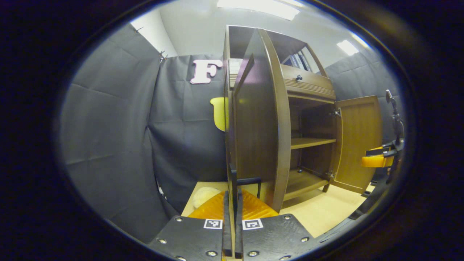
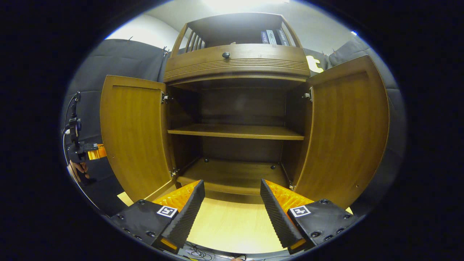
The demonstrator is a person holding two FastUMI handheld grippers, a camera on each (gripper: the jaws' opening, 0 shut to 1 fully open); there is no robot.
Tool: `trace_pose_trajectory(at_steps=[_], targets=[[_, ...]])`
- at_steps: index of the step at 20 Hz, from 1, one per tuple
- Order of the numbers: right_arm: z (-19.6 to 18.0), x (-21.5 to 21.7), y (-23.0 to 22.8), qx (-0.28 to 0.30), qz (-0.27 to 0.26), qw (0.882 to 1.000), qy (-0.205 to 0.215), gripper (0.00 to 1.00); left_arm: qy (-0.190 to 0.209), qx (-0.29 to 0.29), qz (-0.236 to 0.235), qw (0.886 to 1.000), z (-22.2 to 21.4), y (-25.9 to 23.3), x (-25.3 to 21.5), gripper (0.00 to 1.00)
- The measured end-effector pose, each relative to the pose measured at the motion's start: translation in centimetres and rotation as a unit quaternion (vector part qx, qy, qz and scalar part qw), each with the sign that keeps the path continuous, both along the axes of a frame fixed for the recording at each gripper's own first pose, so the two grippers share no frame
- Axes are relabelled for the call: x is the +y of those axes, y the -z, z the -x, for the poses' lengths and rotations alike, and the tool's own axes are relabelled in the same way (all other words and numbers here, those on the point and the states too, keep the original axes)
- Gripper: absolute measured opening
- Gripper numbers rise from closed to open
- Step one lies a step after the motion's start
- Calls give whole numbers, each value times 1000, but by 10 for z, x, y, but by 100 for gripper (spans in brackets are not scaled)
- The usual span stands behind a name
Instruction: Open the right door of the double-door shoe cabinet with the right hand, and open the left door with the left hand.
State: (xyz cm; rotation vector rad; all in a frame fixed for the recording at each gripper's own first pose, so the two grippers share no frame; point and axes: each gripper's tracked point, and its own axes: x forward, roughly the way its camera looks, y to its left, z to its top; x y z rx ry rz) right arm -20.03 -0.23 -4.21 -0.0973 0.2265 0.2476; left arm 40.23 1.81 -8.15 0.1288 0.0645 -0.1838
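Note:
The brown wooden shoe cabinet stands with both doors swung wide. In the right gripper view the left door and right door flank bare shelves. My right gripper is open in front of the cabinet, holding nothing. In the left gripper view the left door shows nearly edge-on, and my left gripper is closed on its black handle. The right door stands open farther off, with the right gripper beside it. The left gripper and a hand sit behind the left door.
A drawer with a dark knob sits above the doors, and books stand on the top shelf. The cabinet rests on a pale wooden surface. A pale soft object lies by the cabinet's left side. Black cloth walls surround it.

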Motion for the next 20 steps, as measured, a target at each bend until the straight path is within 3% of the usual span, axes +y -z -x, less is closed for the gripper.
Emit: trace_pose_trajectory(at_steps=[7,12,16,18,20], targets=[[0,-4,-9,-6,14,1000,-4,96,22,8,12,1000,8,2,-3,5],[7,-15,-10,5,21,1000,8,96,-8,2,14,1000,8,-2,2,5],[11,-23,-18,1,28,999,18,99,-44,-17,-10,999,5,-7,19,5],[12,-28,-28,-8,28,999,19,99,-55,-27,2,998,3,-13,18,4],[14,-32,-31,-13,47,999,13,96,-38,-32,31,998,6,-18,-2,5]])
